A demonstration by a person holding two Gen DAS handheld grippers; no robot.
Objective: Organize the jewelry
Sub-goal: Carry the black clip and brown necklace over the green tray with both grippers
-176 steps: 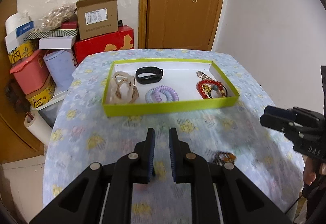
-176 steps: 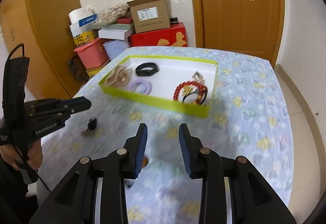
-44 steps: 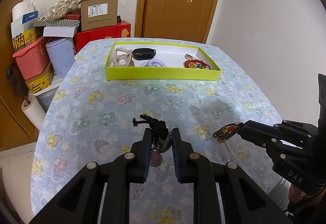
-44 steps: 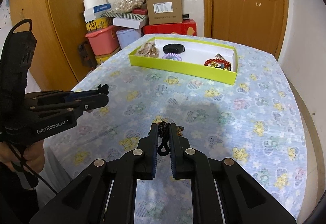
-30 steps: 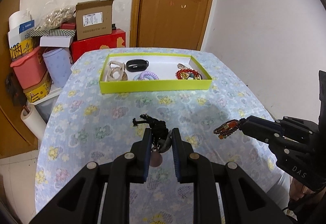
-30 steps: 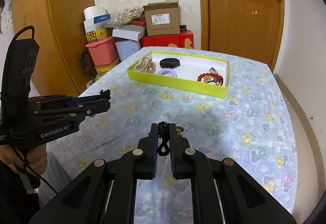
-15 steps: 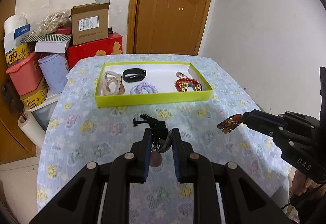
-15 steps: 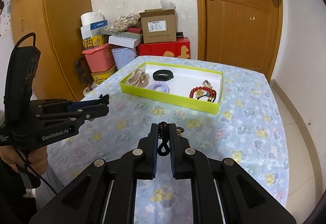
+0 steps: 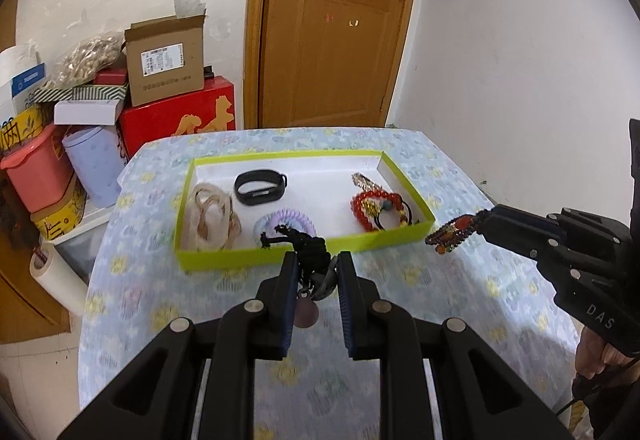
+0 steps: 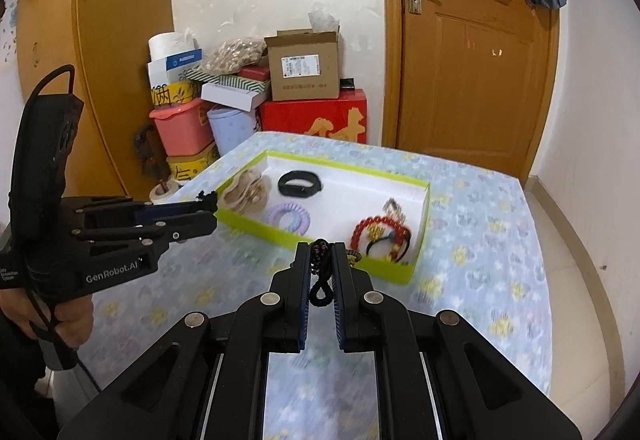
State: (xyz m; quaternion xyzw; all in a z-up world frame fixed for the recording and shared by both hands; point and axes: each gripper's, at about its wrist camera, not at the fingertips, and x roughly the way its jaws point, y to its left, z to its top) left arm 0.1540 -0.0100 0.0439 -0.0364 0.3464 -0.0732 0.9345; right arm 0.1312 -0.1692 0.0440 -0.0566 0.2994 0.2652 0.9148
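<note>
My left gripper (image 9: 316, 272) is shut on a black cord charm (image 9: 308, 248) with a small bell, held above the cloth just short of the green tray (image 9: 280, 254). My right gripper (image 10: 322, 260) is shut on a beaded bracelet (image 10: 320, 268) with a black cord loop; it shows in the left wrist view (image 9: 452, 232) near the tray's right front corner. The tray holds a black band (image 9: 261, 187), a purple coil tie (image 9: 280, 222), beige ties (image 9: 212, 218) and a red bead bracelet (image 9: 378, 206).
The table has a floral blue cloth (image 9: 420, 280). Boxes and tubs (image 9: 100, 120) are stacked behind the table at the left. A wooden door (image 9: 332, 52) stands behind. The white wall (image 9: 520, 60) is at the right.
Both grippers have moved forward toward the tray, still holding their items. The tray now looks larger and closer in both views.
</note>
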